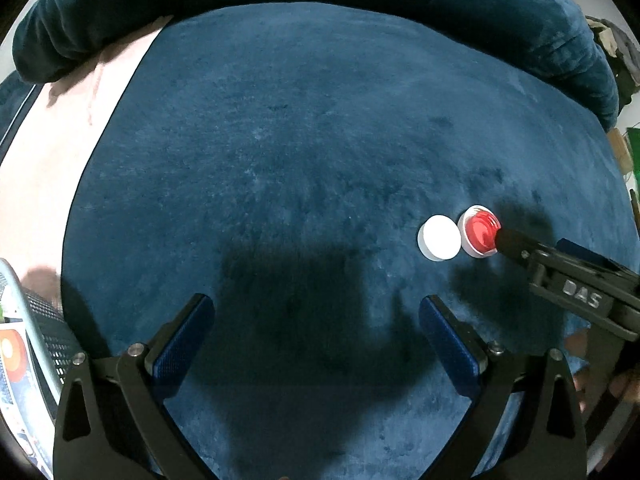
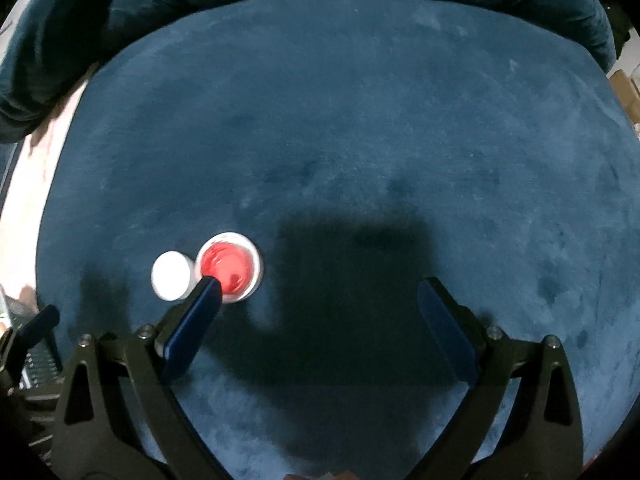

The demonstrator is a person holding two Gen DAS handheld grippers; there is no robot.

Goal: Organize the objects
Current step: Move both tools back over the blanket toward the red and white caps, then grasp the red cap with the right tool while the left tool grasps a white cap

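A small white jar of red paste (image 1: pixel 480 234) stands open on the blue velvet surface (image 1: pixel 300 160), with its white lid (image 1: pixel 439 237) lying flat just to its left. In the right wrist view the jar (image 2: pixel 228 266) and lid (image 2: pixel 171 275) sit at lower left. My right gripper (image 2: pixel 318 292) is open; its left fingertip (image 2: pixel 208 290) overlaps the jar's near rim. It also shows in the left wrist view (image 1: pixel 516 246), reaching in from the right. My left gripper (image 1: pixel 316 308) is open and empty, left of and nearer than the jar.
A rolled blue blanket (image 1: pixel 360 4) runs along the far side. A pink sheet (image 1: pixel 44 152) lies at the left. A dark mesh basket (image 1: pixel 44 320) stands at the lower left edge.
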